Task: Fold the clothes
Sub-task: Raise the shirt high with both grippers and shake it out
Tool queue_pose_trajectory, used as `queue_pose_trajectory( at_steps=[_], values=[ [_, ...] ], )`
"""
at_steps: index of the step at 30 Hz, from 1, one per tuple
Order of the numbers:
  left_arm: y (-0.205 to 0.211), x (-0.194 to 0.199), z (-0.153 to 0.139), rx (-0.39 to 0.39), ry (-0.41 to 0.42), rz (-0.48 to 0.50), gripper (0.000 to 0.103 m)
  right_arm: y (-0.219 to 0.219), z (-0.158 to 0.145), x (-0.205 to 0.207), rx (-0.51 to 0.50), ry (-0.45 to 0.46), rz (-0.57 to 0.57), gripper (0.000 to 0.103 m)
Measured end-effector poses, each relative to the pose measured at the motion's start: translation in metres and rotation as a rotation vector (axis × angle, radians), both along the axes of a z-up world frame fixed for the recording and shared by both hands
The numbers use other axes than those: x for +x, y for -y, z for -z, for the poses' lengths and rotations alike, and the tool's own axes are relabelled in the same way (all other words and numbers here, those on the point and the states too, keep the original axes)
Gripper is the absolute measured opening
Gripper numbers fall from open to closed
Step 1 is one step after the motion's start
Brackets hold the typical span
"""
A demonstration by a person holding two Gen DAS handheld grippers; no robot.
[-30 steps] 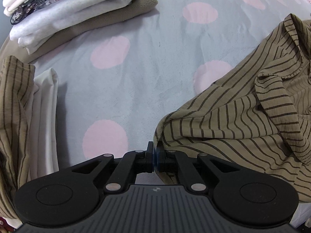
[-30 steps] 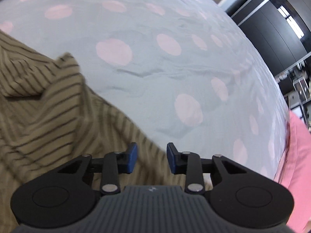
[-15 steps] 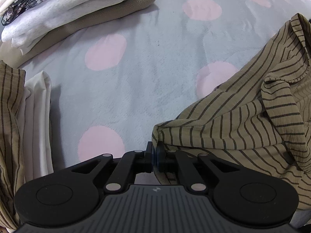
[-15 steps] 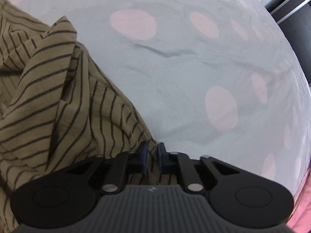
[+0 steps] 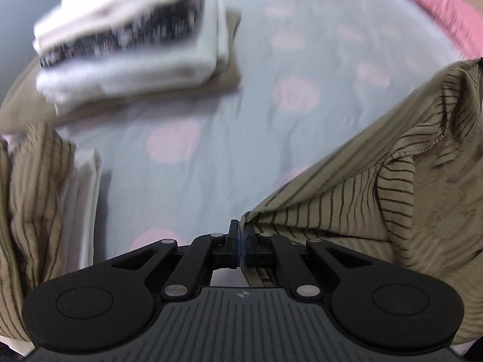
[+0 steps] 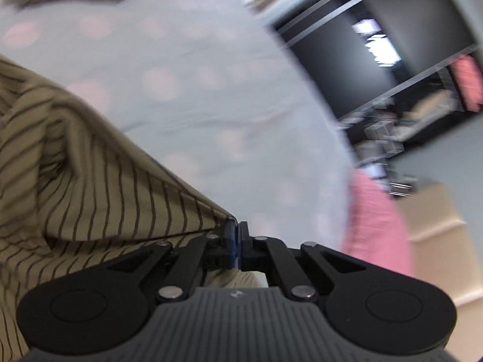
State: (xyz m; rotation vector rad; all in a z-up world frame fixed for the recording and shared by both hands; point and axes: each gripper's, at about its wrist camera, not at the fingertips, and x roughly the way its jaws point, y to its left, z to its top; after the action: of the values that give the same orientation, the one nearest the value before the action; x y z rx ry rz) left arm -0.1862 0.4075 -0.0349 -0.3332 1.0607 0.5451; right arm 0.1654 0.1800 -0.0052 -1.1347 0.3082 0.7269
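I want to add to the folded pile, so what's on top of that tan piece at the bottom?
On the tan piece lie folded white garments with a dark patterned one sandwiched between them. The blur and the layers hide how many there are.

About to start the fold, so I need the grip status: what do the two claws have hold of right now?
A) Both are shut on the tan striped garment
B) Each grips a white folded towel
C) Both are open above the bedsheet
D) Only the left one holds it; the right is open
A: the left claw and the right claw each pinch an edge of the striped garment, which hangs taut from both.
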Motion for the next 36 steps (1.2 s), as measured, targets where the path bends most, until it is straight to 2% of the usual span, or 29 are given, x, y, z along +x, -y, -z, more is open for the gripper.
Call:
queue_pose_trajectory(
  at_steps=[6,8,12,16,19,22,27,29,31,32,33,35,36],
  values=[
    [0.012,0.001,-0.077,0.081,0.246,-0.001,0.000,0.059,-0.109,-0.040,0.147,0.222,0.108,0.001],
    [0.015,-0.002,-0.115,0.103,0.337,-0.010,0.000,0.071,-0.148,-0.058,0.198,0.301,0.127,0.001],
    [0.030,-0.011,-0.200,0.234,0.503,-0.020,0.000,0.110,-0.225,-0.094,0.334,0.443,0.173,0.001],
    [0.055,-0.037,-0.288,0.351,0.671,-0.018,0.000,0.154,-0.297,-0.137,0.480,0.571,0.221,0.001],
    [0.080,-0.056,-0.333,0.412,0.735,0.013,0.000,0.181,-0.336,-0.172,0.582,0.642,0.246,0.001],
    [0.109,-0.076,-0.362,0.478,0.804,0.018,0.000,0.207,-0.364,-0.208,0.661,0.706,0.250,0.001],
    [0.150,-0.119,-0.398,0.586,0.967,-0.021,0.000,0.250,-0.391,-0.266,0.792,0.772,0.229,0.001],
    [0.163,-0.140,-0.416,0.631,1.047,-0.050,0.000,0.267,-0.404,-0.290,0.829,0.766,0.202,0.001],
    [0.175,-0.147,-0.431,0.659,1.064,-0.043,0.000,0.275,-0.409,-0.308,0.839,0.763,0.182,0.001],
    [0.181,-0.143,-0.435,0.679,1.045,-0.026,0.000,0.278,-0.411,-0.316,0.845,0.752,0.173,0.001],
    [0.187,-0.138,-0.437,0.699,1.022,-0.009,0.000,0.279,-0.412,-0.322,0.853,0.719,0.166,0.001],
    [0.192,-0.138,-0.445,0.735,1.029,-0.031,0.000,0.274,-0.407,-0.330,0.851,0.658,0.140,0.001],
    [0.187,-0.143,-0.450,0.705,1.062,-0.060,0.000,0.270,-0.402,-0.334,0.844,0.630,0.125,0.001]
  ],
)
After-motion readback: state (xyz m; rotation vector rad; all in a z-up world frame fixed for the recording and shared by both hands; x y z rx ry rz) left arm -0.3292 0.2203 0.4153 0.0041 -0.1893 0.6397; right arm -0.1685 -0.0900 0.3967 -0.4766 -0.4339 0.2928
